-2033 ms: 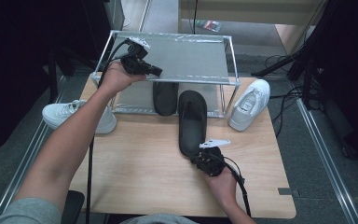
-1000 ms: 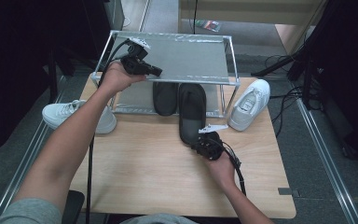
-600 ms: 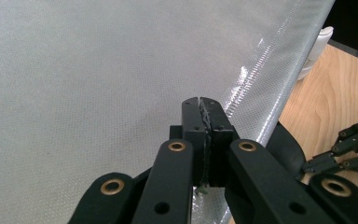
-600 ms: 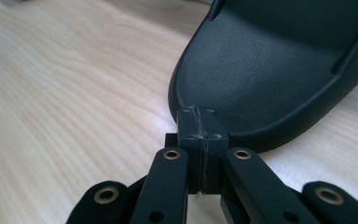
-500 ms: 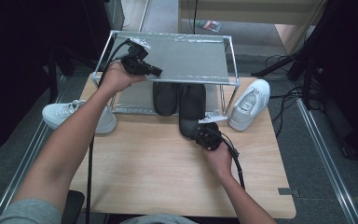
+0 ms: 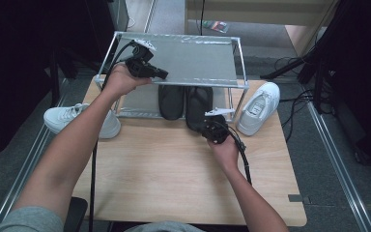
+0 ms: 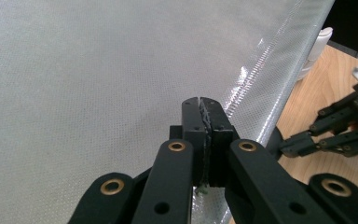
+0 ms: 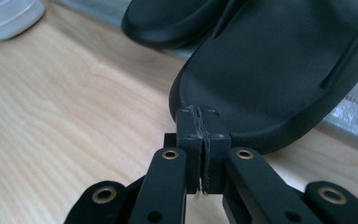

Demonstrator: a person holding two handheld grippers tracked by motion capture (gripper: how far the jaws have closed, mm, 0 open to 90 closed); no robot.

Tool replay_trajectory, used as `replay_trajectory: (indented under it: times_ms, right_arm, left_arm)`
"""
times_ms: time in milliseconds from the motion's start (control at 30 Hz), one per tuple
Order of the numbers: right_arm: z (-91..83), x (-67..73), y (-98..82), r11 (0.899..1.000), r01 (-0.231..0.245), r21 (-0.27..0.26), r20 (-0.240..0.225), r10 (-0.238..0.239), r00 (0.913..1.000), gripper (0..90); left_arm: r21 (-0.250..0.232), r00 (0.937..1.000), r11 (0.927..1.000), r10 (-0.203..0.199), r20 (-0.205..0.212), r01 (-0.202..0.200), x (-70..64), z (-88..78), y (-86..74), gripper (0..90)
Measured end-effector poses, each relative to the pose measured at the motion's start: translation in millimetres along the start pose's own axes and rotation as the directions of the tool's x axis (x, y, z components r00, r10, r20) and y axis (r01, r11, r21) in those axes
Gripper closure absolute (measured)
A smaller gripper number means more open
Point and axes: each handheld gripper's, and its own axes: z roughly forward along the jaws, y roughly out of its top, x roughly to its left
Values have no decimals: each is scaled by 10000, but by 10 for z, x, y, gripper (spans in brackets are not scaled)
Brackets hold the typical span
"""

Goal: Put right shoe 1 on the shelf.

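Observation:
A metal shoe rack point(image 6: 238, 63) with a grey mesh top shelf point(image 7: 74, 84) stands at the far side of the wooden table point(image 6: 164, 183). Two black slippers lie side by side under it, the left one point(image 6: 170, 100) fully in. The right slipper point(image 6: 198, 104) has its heel at the rack's front. My right gripper point(image 6: 206, 126) is shut, its tips point(image 8: 200, 123) pressed against that slipper's heel point(image 8: 270, 70). My left gripper point(image 6: 163, 75) is shut with nothing in it, and its tips point(image 7: 204, 109) rest over the top shelf near its front edge.
A white sneaker point(image 6: 77, 118) lies at the rack's left, partly off the table. Another white sneaker point(image 6: 258, 107) lies at the rack's right. The second slipper point(image 8: 177, 18) sits just beyond the pushed one. Cables trail on the floor at the right point(image 6: 294, 104).
My right gripper has moved away from me toward the rack, pushing the right black slipper further under the shelf beside the other one. The left gripper has stayed where it was.

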Motion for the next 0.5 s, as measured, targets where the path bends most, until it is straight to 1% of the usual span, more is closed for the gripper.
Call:
replay_trajectory:
  times_ms: [33, 67, 167, 267, 300, 367, 400, 500]
  right_arm:
    - [22, -20, 12, 10000, 2, -85, -12, -2, 10000, 897]
    - [36, -32, 24, 9999, -120, -91, -18, 120, 9999, 897]
    - [83, -51, 66, 9996, -273, -117, -10, 273, 9996, 897]
    - [138, -62, 103, 9995, -243, -209, 12, 244, 9997, 896]
    - [162, -61, 121, 9993, -309, -186, 40, 310, 9995, 896]
    - [201, -63, 148, 9992, -337, -224, 12, 338, 9994, 896]
    - [216, -65, 158, 9993, -289, -243, 51, 290, 9996, 896]
    - [269, -69, 206, 9991, -363, -215, 105, 365, 9993, 894]
  left_arm:
    - [2, 10000, 10000, 12, -1, -12, 0, -1, 0, 900]
    - [-7, 10000, 10000, 3, 9, -3, 0, -1, -1, 900]
    - [5, 10000, 10000, 27, -25, -27, -2, 0, 0, 900]
    - [-13, 10000, 10000, 14, -20, -14, -2, 0, -1, 899]
    - [3, 10000, 10000, 44, -11, -44, 0, -3, -2, 899]
    - [-15, 10000, 10000, 11, 17, -11, 2, -3, -4, 899]
    - [-20, 10000, 10000, 9, 26, -9, 3, -4, -5, 898]
    - [-83, 10000, 10000, 1, 16, -1, 0, -2, -9, 898]
